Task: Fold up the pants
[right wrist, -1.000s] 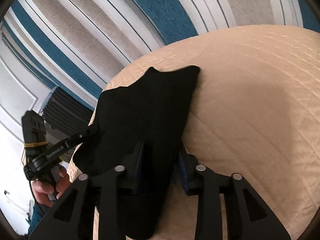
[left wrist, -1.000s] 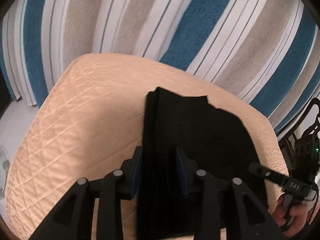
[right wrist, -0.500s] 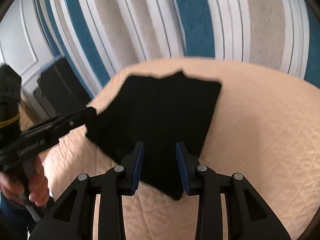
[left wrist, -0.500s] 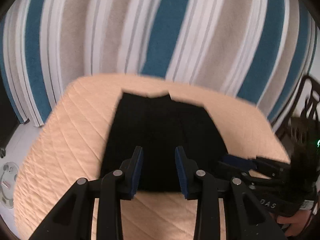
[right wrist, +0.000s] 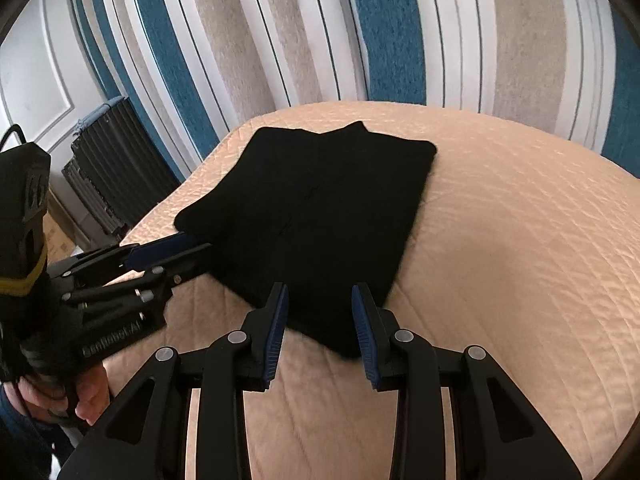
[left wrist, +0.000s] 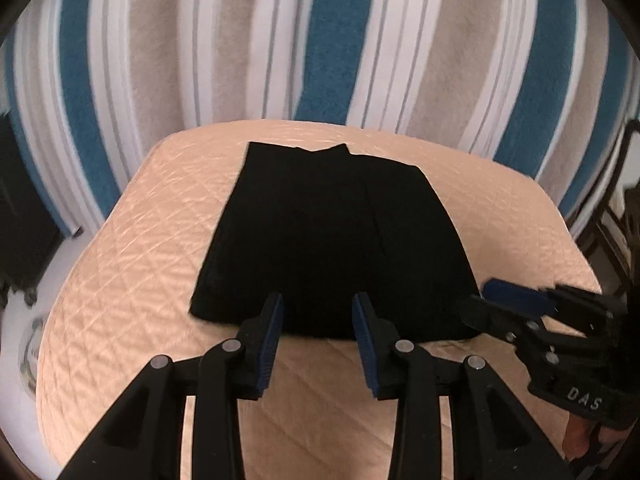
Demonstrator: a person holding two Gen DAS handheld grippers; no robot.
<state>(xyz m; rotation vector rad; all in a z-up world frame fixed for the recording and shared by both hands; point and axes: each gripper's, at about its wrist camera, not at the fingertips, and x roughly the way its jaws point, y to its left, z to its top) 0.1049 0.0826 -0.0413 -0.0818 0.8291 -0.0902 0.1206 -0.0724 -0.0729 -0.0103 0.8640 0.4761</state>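
Black folded pants (left wrist: 332,244) flat in a compact rectangle on the peach quilted bedspread (left wrist: 120,280), toward the far side near the blue, white and beige striped wall (left wrist: 320,40). Long axis running away from both grippers; near folded edge lying crosswise just ahead of the fingertips.

Left gripper (left wrist: 318,320) aimed at the middle of that near edge, tilted downward, blue-padded fingers (left wrist: 272,328) just short of the cloth. Jaws opening, moderately parted, nothing between them, nothing held.

Right gripper (right wrist: 319,316) angled downward too, over the near right corner of the pants (right wrist: 320,216), which narrows to a point between its fingers in that view. Jaws likewise opening, about half spread, pads clear of the fabric as far as can be told; no grip.

Both about equally near, left at the edge's middle, right at its corner. Judged: fold looks close to done, so either a last halving by lifting the near edge toward the far one, or simply a withdrawal.
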